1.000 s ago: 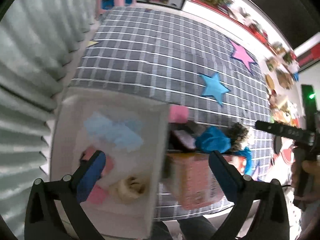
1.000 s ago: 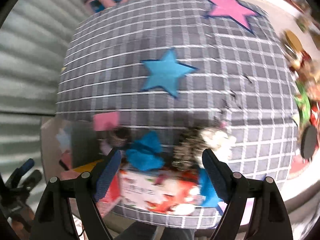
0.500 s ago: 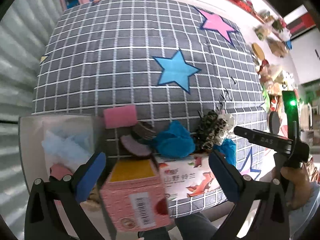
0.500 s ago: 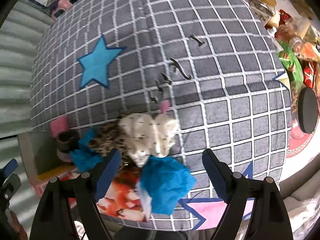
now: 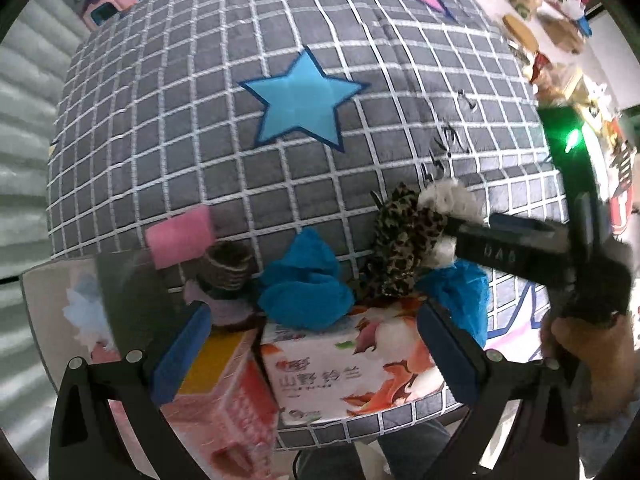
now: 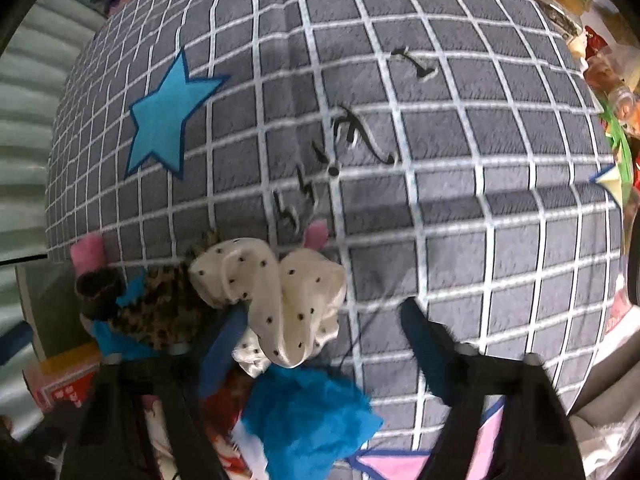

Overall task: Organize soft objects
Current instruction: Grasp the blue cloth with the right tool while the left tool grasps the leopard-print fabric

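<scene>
Scrunchie (image 6: 276,300) between closing fingers (image 6: 224,344); blanket (image 6: 480,240) beyond — open.

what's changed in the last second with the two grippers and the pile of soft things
The right gripper came down over the cream dotted scrunchie; its jaws are closing around it, not yet gripping. The left gripper, open and empty, swung from the white bin to above the tissue pack. The leopard scrunchie, blue cloths and pink sponge stayed put.

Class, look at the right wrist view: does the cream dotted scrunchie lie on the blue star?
No, the cream dotted scrunchie lies on plain grey checks, well below the blue star.
</scene>
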A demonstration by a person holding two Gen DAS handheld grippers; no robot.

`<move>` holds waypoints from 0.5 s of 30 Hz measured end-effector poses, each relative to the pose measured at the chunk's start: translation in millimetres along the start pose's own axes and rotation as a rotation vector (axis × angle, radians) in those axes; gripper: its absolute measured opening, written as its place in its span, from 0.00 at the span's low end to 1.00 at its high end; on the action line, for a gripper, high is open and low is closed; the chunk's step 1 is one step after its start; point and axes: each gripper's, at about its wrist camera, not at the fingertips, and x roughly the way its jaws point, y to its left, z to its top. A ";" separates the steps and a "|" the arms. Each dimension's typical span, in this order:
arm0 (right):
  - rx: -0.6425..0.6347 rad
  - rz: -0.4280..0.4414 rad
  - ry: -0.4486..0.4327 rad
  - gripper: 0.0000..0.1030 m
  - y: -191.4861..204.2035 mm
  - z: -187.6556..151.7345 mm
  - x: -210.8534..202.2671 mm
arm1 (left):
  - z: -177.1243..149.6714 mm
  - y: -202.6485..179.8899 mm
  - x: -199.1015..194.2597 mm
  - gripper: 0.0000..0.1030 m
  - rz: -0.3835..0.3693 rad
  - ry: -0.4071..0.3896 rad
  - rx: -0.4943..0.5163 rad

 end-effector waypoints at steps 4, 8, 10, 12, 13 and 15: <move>0.010 -0.028 -0.038 0.60 -21.5 14.5 -7.7 | 12.0 -23.2 21.4 1.00 0.019 0.037 0.032; 0.058 -0.052 -0.063 0.60 -57.8 31.6 -17.6 | 23.3 -40.4 43.1 1.00 0.032 0.073 0.048; 0.092 -0.074 -0.083 0.60 -80.5 39.6 -25.5 | 27.9 -47.9 54.9 1.00 0.046 0.092 0.058; 0.124 -0.083 -0.093 0.60 -100.7 44.8 -32.2 | 31.2 -54.0 65.2 1.00 0.059 0.111 0.071; 0.143 -0.082 -0.096 0.60 -110.8 45.7 -36.1 | 32.7 -56.6 70.0 1.00 0.065 0.121 0.078; 0.167 -0.055 -0.092 0.60 -124.0 43.1 -43.2 | 35.2 -59.4 77.5 1.00 0.075 0.131 0.086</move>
